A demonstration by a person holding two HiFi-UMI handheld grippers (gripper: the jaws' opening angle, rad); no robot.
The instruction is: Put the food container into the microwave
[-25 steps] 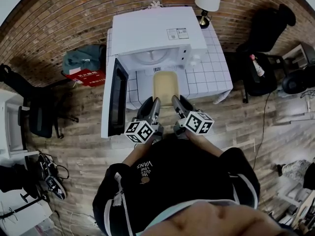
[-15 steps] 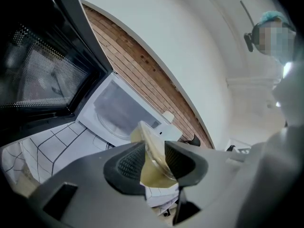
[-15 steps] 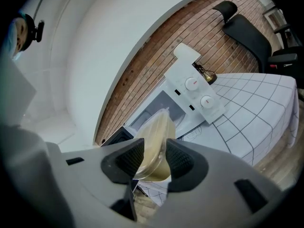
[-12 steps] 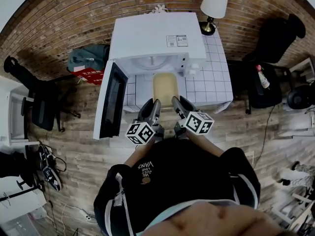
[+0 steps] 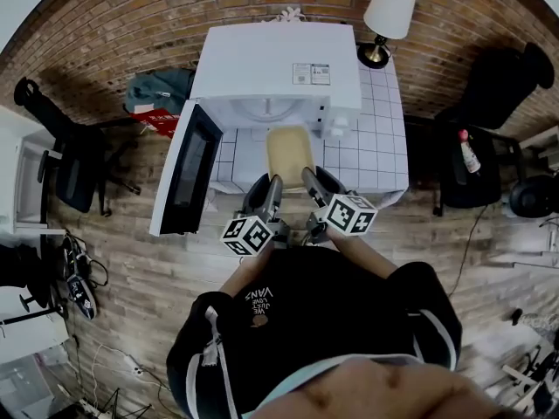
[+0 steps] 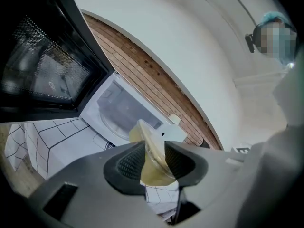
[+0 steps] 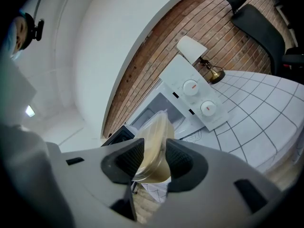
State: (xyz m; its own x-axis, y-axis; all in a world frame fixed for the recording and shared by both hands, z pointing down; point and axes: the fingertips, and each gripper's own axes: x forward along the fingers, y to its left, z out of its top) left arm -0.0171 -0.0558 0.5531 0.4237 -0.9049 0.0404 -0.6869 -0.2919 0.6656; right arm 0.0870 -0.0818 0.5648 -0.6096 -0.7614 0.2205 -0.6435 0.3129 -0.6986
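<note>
A clear lidded food container [image 5: 290, 153] with pale yellowish contents hangs in front of the white microwave [image 5: 276, 64], just short of its open cavity. My left gripper [image 5: 273, 182] is shut on the container's near left edge [image 6: 151, 152]. My right gripper [image 5: 307, 177] is shut on its near right edge [image 7: 153, 151]. The microwave's black-windowed door [image 5: 185, 171] stands swung open to the left. In the left gripper view the cavity with its glass turntable [image 6: 121, 120] lies beyond the container. The right gripper view shows two control dials [image 7: 199, 98].
The microwave sits on a white tiled table [image 5: 376, 142]. A lamp with a white shade [image 5: 389, 11] stands at the table's back right corner. Dark chairs [image 5: 70, 160] stand left and right on the wooden floor, and a brick wall runs behind.
The container and both grippers have moved slightly forward towards the microwave opening. The head view has shifted, so the microwave and door sit a little lower and further left in frame.
</note>
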